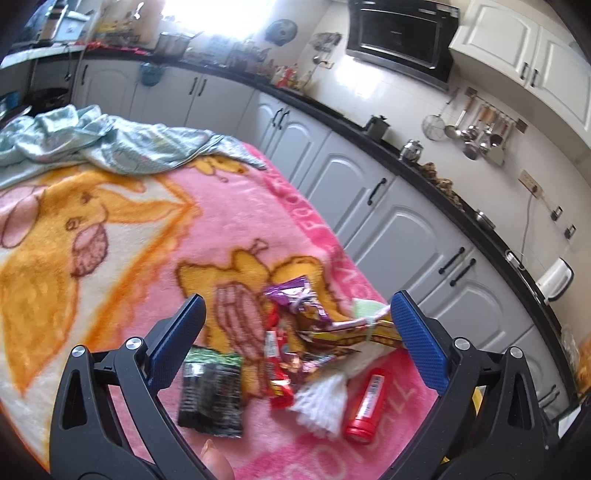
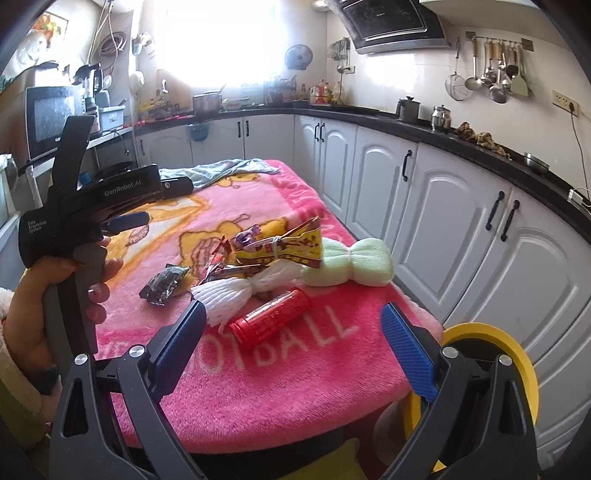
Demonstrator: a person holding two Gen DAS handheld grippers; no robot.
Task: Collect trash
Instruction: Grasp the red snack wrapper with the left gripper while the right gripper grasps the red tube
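Red tube (image 2: 270, 319) between right hand-held gripper (image 2: 293, 352) fingers.

- I'm working in a home kitchen: white cabinet doors (image 2: 380, 184) with black handles run under a black countertop (image 2: 406, 123) along two walls.
- A range hood (image 2: 391, 22) hangs on the tiled wall, and beside it I see a rail of ladles and strainers (image 2: 491, 77).
- A microwave (image 2: 48, 118) sits at the left, with a steel pot (image 2: 207, 102) below the bright window (image 2: 218, 40).
- The table carries a pink cartoon blanket (image 2: 277, 369), a domestic touch.
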